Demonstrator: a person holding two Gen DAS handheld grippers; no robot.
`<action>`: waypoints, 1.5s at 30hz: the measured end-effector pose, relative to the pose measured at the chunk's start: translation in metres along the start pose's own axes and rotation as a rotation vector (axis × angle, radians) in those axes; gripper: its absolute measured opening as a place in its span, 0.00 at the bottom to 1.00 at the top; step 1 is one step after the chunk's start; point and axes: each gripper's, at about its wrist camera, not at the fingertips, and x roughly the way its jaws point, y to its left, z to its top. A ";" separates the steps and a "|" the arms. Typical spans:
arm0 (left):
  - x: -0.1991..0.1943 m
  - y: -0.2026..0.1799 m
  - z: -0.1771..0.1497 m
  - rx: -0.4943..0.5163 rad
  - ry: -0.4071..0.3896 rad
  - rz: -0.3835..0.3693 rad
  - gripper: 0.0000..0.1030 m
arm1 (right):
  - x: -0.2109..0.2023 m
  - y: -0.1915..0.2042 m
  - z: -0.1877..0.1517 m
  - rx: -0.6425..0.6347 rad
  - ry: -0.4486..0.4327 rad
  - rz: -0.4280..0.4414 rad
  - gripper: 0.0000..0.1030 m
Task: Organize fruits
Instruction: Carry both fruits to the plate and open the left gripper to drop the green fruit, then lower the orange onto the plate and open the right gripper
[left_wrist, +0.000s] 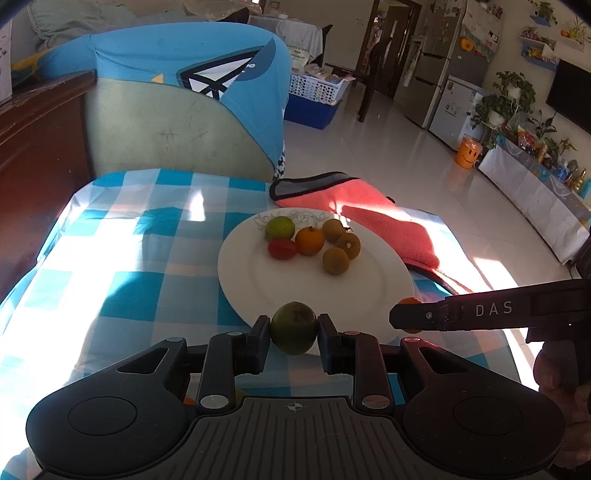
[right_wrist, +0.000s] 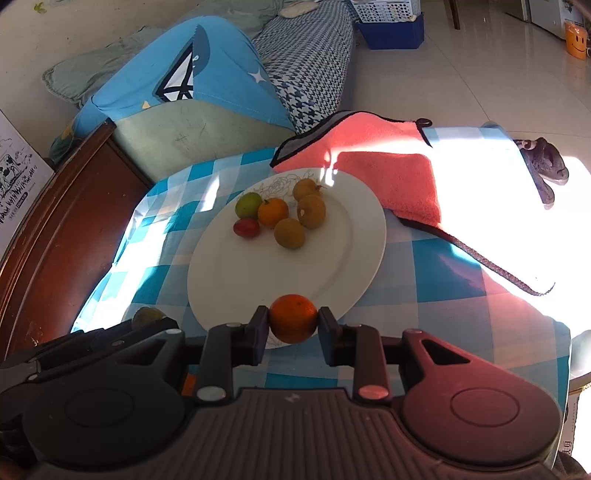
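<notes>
A white plate (left_wrist: 258, 280) lies on the blue checked tablecloth and holds a green fruit (left_wrist: 279, 228), a red tomato (left_wrist: 282, 248), an orange (left_wrist: 309, 240) and three brown fruits (left_wrist: 335, 260). My left gripper (left_wrist: 293, 332) is shut on a green-brown fruit (left_wrist: 294, 326) above the plate's near rim. My right gripper (right_wrist: 293, 326) is shut on an orange (right_wrist: 293, 317) above the plate's (right_wrist: 229, 280) near rim. It shows at the right of the left wrist view (left_wrist: 410, 317), and the left gripper's fruit (right_wrist: 147, 317) shows at the left of the right wrist view.
A coral cloth (left_wrist: 369, 218) lies behind and right of the plate, partly under its edge. A green armchair with a blue cover (left_wrist: 177, 122) stands behind the table. A dark wooden cabinet (left_wrist: 33, 147) is on the left. Slippers (right_wrist: 546, 166) lie on the floor at right.
</notes>
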 end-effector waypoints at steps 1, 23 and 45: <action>0.003 0.000 0.001 0.002 0.002 0.001 0.24 | 0.002 -0.001 0.001 0.006 0.002 -0.004 0.28; 0.011 -0.001 0.014 -0.031 -0.041 0.047 0.45 | 0.015 -0.002 0.016 0.078 -0.051 0.008 0.41; -0.057 0.031 -0.021 -0.148 -0.034 0.151 0.80 | -0.007 0.027 -0.024 -0.078 -0.050 0.010 0.62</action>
